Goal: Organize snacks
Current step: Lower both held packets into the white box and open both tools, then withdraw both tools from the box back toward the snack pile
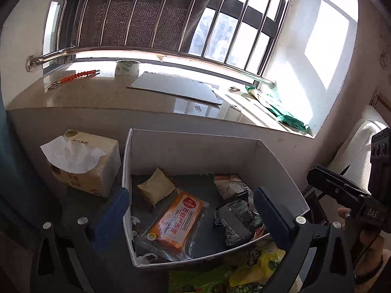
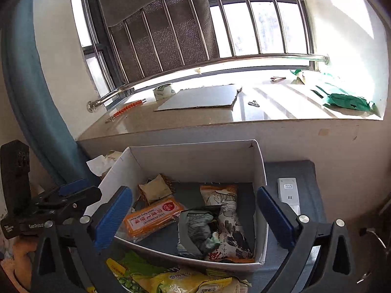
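Observation:
A white cardboard box (image 1: 185,151) (image 2: 195,161) stands below the window ledge. It holds an orange biscuit pack (image 1: 177,222) (image 2: 151,218), a small tan packet (image 1: 156,188) (image 2: 156,188), a grey-black bag (image 1: 234,217) (image 2: 195,229) and a white-and-orange printed bag (image 2: 227,219). Yellow and green snack bags (image 1: 244,271) (image 2: 171,278) lie in front of the box. My left gripper (image 1: 193,210) is open and empty over the box's front. My right gripper (image 2: 195,217) is open and empty above the box; it also shows at the right of the left wrist view (image 1: 342,190).
A tissue pack (image 1: 85,161) stands left of the box. A white remote (image 2: 288,193) lies to its right. The ledge holds a tape roll (image 1: 127,67), a cardboard sheet (image 1: 176,89), an orange tool (image 1: 78,75) and green wrapping (image 2: 342,97).

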{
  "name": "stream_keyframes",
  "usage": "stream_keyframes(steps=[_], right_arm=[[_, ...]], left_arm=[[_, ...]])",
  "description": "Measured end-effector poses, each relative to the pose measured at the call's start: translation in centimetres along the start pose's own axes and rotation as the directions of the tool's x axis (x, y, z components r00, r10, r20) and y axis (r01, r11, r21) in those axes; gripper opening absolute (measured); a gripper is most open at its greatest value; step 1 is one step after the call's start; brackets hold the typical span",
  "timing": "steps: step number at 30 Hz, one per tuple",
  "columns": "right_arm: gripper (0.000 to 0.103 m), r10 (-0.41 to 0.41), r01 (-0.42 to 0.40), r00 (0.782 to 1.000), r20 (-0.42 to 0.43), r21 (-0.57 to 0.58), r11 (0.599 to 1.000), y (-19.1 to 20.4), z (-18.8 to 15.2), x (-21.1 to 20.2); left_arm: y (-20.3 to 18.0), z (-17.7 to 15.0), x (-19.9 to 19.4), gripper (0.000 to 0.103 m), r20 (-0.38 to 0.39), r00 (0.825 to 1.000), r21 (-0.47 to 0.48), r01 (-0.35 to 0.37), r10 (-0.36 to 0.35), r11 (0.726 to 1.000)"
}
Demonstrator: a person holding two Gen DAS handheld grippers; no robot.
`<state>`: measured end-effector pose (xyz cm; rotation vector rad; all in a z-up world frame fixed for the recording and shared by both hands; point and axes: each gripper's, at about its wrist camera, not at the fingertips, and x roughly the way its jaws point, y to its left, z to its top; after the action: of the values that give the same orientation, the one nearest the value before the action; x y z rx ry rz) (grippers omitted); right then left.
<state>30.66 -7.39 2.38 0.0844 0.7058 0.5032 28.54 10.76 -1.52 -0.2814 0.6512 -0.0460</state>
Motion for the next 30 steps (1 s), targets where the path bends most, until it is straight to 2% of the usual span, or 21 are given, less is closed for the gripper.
stream_keyframes(steps=[3,4,9,13,16,19,22,25,28,30], right_arm=[[0.103,-0.030,0.031,0.999,0.032,-0.002,1.000,0.3,-0.2,-1.6],[0.103,-0.018,0.018,0.999,0.038,-0.005,1.000,0.5,-0.3,-2.2],[0.103,0.031,-0.031,0.996,0.082,0.000,1.000,1.4,-0.8,-5.7],[0.103,0.053,-0.052,0.989,0.140,-0.010,0.999,2.1,-2.6,-9.8],[0.103,0.099,-0.094,0.984,0.151,-0.037,0.995,2.5,-4.5,-12.7],[0.103,0.089,-0.076,0.982,0.166,-0.084,0.994,2.9,-7.0,-15.3],[0.103,0.094,-0.077,0.980,0.175,-0.107,0.991,2.8,-9.7,-17.3],[0.103,0.066,-0.048,0.977,0.202,-0.095,0.994,2.2,-12.9,-19.0],[0.103,0.019,-0.005,0.979,0.201,-0.070,0.998,1.3,-16.6,-19.8],[0.103,-0.014,0.022,0.986,0.167,-0.042,0.999,0.6,-18.7,-19.5]], left_arm=[[-0.6,-0.1,-2.6,0.103,0.037,0.999,0.042,-0.041,0.039,0.998],[-0.9,-0.2,-3.7,0.103,0.057,0.998,0.056,-0.041,0.038,0.998],[-3.3,-0.5,-9.3,0.103,0.157,0.988,0.110,-0.031,0.014,0.993],[-5.2,-2.2,-13.1,0.103,0.204,0.978,0.133,0.017,-0.044,0.991],[-6.6,-4.2,-14.9,0.103,0.212,0.976,0.170,0.013,-0.049,0.985],[-7.3,-6.6,-16.4,0.103,0.223,0.973,0.178,0.019,-0.059,0.984],[-7.6,-9.3,-17.7,0.103,0.219,0.971,0.172,0.054,-0.092,0.984],[-7.9,-12.5,-18.5,0.103,0.235,0.970,0.183,0.023,-0.067,0.983],[-7.4,-15.6,-18.2,0.103,0.189,0.977,0.143,0.077,-0.103,0.987],[-6.9,-17.5,-17.7,0.103,0.150,0.982,0.110,0.100,-0.116,0.989]])
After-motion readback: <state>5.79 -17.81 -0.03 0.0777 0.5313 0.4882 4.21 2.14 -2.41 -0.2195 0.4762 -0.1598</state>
